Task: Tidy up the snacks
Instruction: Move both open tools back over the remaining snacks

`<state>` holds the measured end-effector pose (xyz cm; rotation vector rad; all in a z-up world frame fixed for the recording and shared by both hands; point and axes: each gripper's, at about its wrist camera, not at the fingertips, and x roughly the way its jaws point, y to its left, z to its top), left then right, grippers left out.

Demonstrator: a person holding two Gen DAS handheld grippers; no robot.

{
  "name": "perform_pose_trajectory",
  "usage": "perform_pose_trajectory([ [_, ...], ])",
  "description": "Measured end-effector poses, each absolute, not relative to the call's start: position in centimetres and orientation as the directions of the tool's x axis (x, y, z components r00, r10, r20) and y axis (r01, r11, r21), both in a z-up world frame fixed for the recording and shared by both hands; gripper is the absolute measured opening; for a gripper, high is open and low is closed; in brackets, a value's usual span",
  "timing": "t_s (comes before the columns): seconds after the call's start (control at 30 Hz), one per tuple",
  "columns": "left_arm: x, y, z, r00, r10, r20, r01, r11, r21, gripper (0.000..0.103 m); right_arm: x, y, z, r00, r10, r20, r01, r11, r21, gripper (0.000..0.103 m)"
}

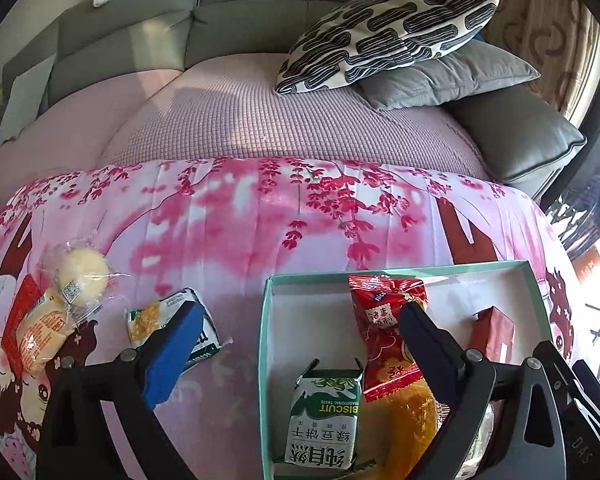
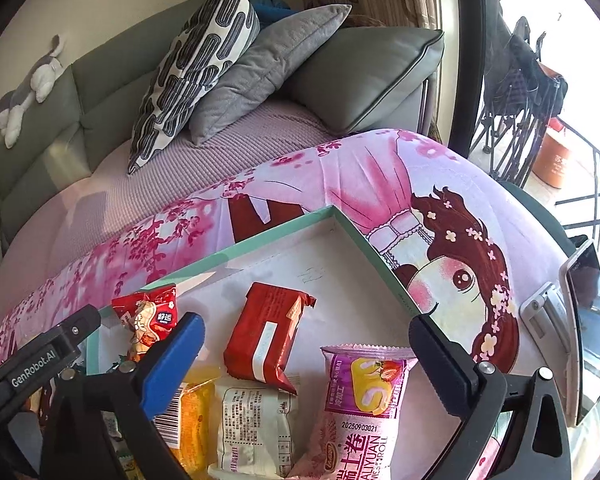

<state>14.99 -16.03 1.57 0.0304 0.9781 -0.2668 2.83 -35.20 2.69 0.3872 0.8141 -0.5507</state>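
Both sets of fingers stand spread wide and hold nothing. The left gripper [image 1: 298, 322] hangs over the near left corner of the shallow teal-edged box [image 1: 265, 320] on the pink flowered cloth [image 1: 240, 232] covering the surface. Its blue finger [image 1: 172, 354] is outside the box, above a green-and-yellow packet [image 1: 148, 316] on the cloth, and its black finger [image 1: 428, 344] is inside, just over a red packet [image 1: 374, 328]. A green biscuit packet [image 1: 326, 420] lies in the box between the fingers, untouched, beside an orange packet [image 1: 404, 428]. More snacks wait at the far left: a round bun in clear wrap [image 1: 80, 276] and an orange-and-white packet [image 1: 40, 328]. The right gripper [image 2: 306, 338] hovers over the box with a dark red packet [image 2: 266, 336] and a pink Swiss roll packet [image 2: 360, 408] lying loose between its fingers, a white packet [image 2: 252, 428] beside them. A phone [image 2: 588, 320] stands propped at the right.
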Motion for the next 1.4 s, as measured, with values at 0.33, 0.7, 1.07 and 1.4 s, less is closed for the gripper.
perform_pose_trajectory([
  [0.33,15.3,-13.9,1.8,0.514,-0.207,-0.832,0.188,0.974,-0.126,0.098,3.3,-33.9,3.2,0.586,-0.28,-0.76,0.565,0.814,0.137,0.103],
  [0.7,15.5,-8.4,2.0,0.5,-0.186,-0.846,0.037,0.98,-0.194,0.098,4.7,-31.0,3.0,0.595,-0.184,-0.782,0.487,0.857,0.169,0.103],
  [1.07,16.1,-1.9,2.1,0.506,-0.111,-0.855,-0.03,0.989,-0.146,0.098,5.3,-28.0,4.1,0.625,-0.148,-0.767,0.407,0.9,0.157,0.103],
  [1.4,15.6,5.5,2.9,0.521,-0.059,-0.852,-0.112,0.984,-0.137,0.098,6.4,-24.2,4.4,0.649,-0.091,-0.755,0.307,0.94,0.151,0.103],
])
